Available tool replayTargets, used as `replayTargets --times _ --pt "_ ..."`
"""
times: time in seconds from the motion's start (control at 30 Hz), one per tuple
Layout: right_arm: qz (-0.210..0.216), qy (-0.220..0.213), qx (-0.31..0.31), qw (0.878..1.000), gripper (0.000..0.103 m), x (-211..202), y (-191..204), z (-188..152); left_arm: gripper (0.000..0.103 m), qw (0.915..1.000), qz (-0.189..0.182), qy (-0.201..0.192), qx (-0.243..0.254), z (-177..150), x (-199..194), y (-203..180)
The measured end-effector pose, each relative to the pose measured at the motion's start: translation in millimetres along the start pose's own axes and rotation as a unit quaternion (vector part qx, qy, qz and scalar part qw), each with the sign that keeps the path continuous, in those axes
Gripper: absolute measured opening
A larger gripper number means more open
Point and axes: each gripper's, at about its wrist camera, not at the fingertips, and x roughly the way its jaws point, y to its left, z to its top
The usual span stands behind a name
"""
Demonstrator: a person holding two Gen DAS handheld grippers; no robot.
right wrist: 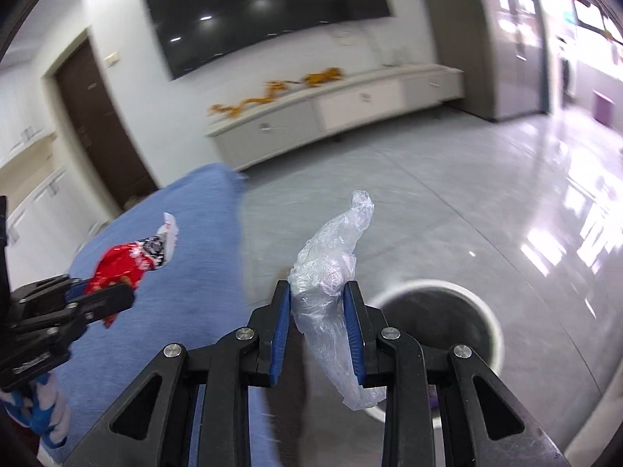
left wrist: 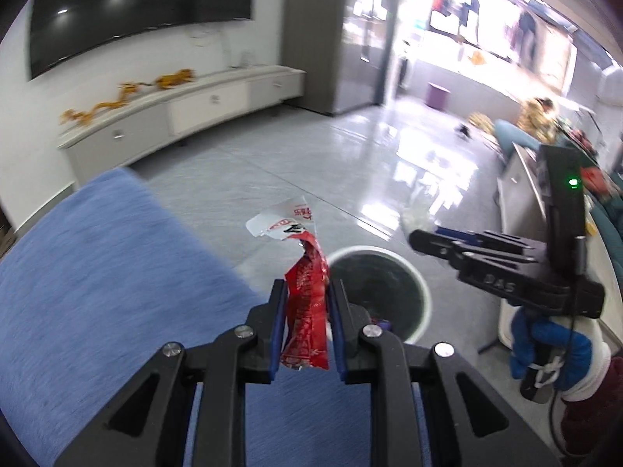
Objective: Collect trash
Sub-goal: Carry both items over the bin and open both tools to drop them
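Note:
My left gripper is shut on a red snack wrapper whose torn white end sticks up past the fingertips. It hangs over the edge of a blue cloth surface, just short of a round white-rimmed trash bin on the floor. My right gripper is shut on a crumpled clear plastic bag, with the bin right of its fingers. In the right wrist view the left gripper and the red wrapper show at the left. The right gripper reaches in from the right in the left wrist view.
A grey tiled floor stretches to a long white low cabinet under a wall screen. Yellow toy figures lie on the cabinet. A pale table or counter edge stands at the right, beside a blue-gloved hand.

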Motion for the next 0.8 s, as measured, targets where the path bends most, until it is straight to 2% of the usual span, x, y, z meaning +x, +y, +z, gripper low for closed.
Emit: replayTargets --times 0.17,0.27,0.5,0.57,0.63,0.67,0.8 --pt "-0.022 0.008 0.052 0.998 0.028 11.0 -54.5 -6.9 0.020 0.9985 -0.029 0.042 0.020 19.3 44.4 -31.3" --pt "-0.027 0.020 0.080 0.996 0.028 24.9 -83.4 -14.1 0.021 0.9966 -0.034 0.068 0.030 29.1 73.3 -44.2" --pt "-0.028 0.060 0.122 0.990 0.031 73.7 -119.2 -32.1 0.021 0.9909 -0.059 0.115 0.036 41.5 129.3 -64.9" --pt "-0.031 0.072 0.130 0.988 0.031 88.1 -128.6 -38.2 0.026 0.9886 -0.072 0.129 0.030 43.2 143.9 -66.8" --pt "-0.035 0.084 0.138 0.986 0.034 101.4 -139.8 -45.1 0.047 0.9874 -0.079 0.136 0.023 44.1 155.3 -70.1" --pt "-0.037 0.088 0.142 0.985 0.037 103.5 -142.9 -49.7 0.052 0.9870 -0.081 0.137 0.021 43.8 159.4 -71.9" --pt "-0.043 0.099 0.158 0.982 0.044 116.1 -154.1 -56.8 0.053 0.9846 -0.098 0.145 0.007 47.7 169.4 -68.2"
